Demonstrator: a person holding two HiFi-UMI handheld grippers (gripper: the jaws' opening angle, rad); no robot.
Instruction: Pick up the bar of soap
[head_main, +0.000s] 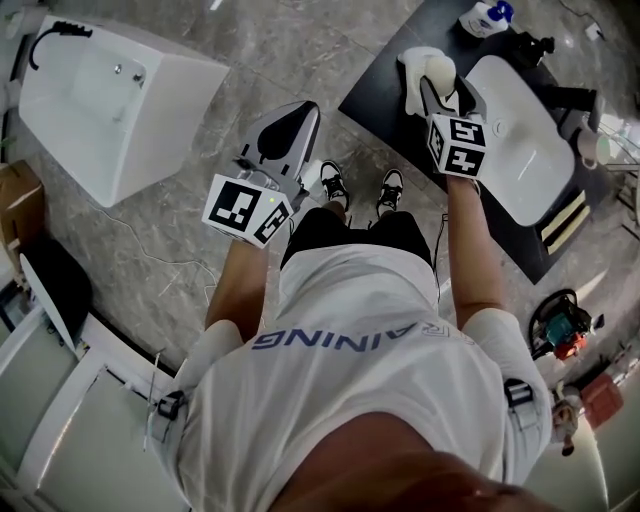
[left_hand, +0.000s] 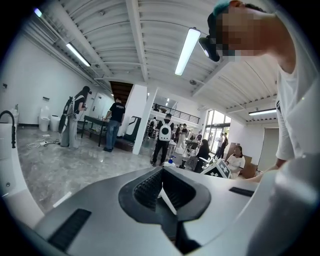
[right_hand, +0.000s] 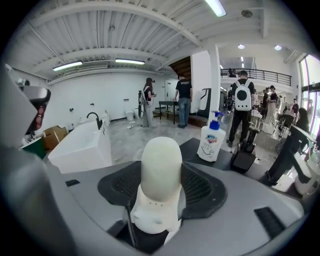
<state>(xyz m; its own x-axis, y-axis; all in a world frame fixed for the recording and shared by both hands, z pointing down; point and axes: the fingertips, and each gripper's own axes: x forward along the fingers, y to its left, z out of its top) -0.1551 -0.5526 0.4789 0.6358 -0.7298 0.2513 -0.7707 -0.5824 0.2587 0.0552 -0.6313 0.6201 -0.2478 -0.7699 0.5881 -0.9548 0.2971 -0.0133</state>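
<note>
Two grippers, one loaded: the right gripper (head_main: 448, 90) is clamped on the bar of soap (right_hand: 161, 165), a pale oval bar standing on end with the jaws pressing on its two sides; the left gripper (left_hand: 161, 176) is closed on nothing, tips together, hanging over the floor (head_main: 180, 250) well apart from the work. The soap sits over the near corner of the black counter (head_main: 385, 95), beside the white basin (head_main: 520, 150), with a pump bottle (right_hand: 212, 136) further back on the same counter. Under the soap is a white piece with small holes (right_hand: 150, 216), which looks like a dish or holder. Can't tell if it's caught in the jaws with the bar or just lying beneath. Step, my read: grasp made, lift under way or about done. The bar shows above the counter edge in the right gripper view, so I'd judge it off the surface, unconfirmed. Next move calls for an even squeeze, since soap is smooth and rounded and will likely squirt out if the grip tightens or tilts. Raise straight up, check whether the white piece drops away or rides along, and stay clear of the bottle. Left has no job unless that piece needs pinning down.
</note>
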